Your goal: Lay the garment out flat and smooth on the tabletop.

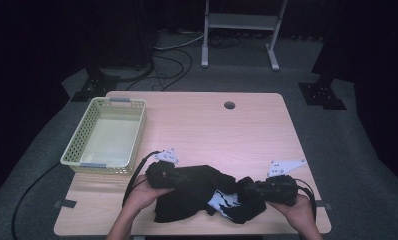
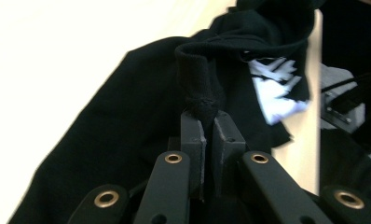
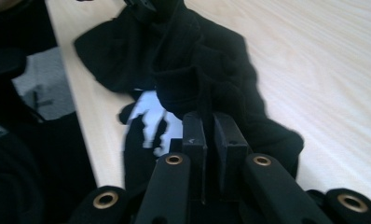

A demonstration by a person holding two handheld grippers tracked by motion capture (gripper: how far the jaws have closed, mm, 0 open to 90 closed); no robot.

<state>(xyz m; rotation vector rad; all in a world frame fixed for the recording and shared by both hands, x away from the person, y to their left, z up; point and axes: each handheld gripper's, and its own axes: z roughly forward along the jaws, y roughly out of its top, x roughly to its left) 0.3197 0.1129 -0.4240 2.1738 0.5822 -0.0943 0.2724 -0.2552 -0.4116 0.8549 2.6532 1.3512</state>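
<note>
Black shirt [image 1: 197, 192], pinched by left gripper [image 2: 207, 126], right gripper [image 3: 208, 123]

light wooden desk [image 1: 212, 125] with a round cable hole [image 1: 229, 105] near its far edge; a pale perforated basket [image 1: 107, 135] at left, a crumpled black garment [image 1: 202, 192] at the near edge.

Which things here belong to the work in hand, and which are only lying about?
In the work:
- black garment, crumpled near the table's front edge
- left tongs, shut on a fold of it
- right tongs, shut on another fold

Lying about:
- pale basket, at the table's left
- metal stand, on the floor beyond
</note>
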